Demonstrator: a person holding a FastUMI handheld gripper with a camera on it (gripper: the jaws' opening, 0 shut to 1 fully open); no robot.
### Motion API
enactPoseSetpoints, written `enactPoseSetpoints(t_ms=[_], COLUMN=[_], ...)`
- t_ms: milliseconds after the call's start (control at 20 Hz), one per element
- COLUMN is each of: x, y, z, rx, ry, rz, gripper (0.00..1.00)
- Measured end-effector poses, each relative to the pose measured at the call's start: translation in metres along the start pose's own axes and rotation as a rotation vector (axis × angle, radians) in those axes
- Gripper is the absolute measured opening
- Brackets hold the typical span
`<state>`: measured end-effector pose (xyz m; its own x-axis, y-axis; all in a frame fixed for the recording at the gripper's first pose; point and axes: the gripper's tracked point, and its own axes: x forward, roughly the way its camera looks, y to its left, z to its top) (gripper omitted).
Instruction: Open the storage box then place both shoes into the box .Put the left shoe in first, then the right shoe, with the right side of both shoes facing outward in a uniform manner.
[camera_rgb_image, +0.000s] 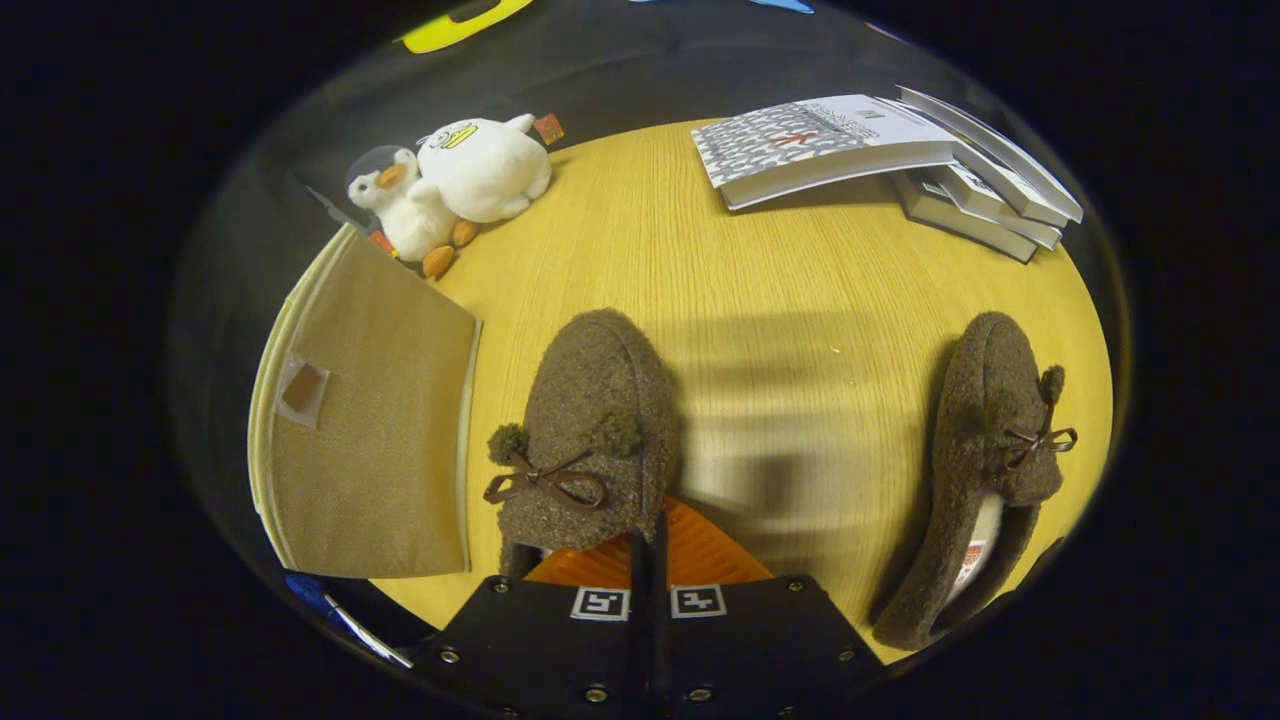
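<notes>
The one camera rode on the tool (648, 560) and looked forward and steeply down along its two fingers, which were pressed together at the near edge of the view. It sat close above the worktop (800, 300), near enough that a slipper (590, 420) just ahead of the fingers loomed large. Its wide, curved lens took in the worktop's far side, with books (880, 150) and a plush toy (450, 185).
</notes>
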<state>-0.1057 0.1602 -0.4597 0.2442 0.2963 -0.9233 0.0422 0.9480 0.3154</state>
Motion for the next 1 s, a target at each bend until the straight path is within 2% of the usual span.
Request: enactPoseSetpoints(t_ms=[350,500,650,800,1000], x=[-0.110,-0.127,-0.111,-0.082,-0.035], y=[0.095,0.149,0.201,0.238,0.252], z=[0.093,0.116,0.124,0.108,0.084], rx=[-0.081,-0.148,-0.231,-0.278,-0.404], ry=[-0.185,-0.225,-0.207,-0.129,-0.063], rz=[0.159,0.221,0.254,0.291,0.228], gripper=[0.01,0.01,0.01,0.01,0.01])
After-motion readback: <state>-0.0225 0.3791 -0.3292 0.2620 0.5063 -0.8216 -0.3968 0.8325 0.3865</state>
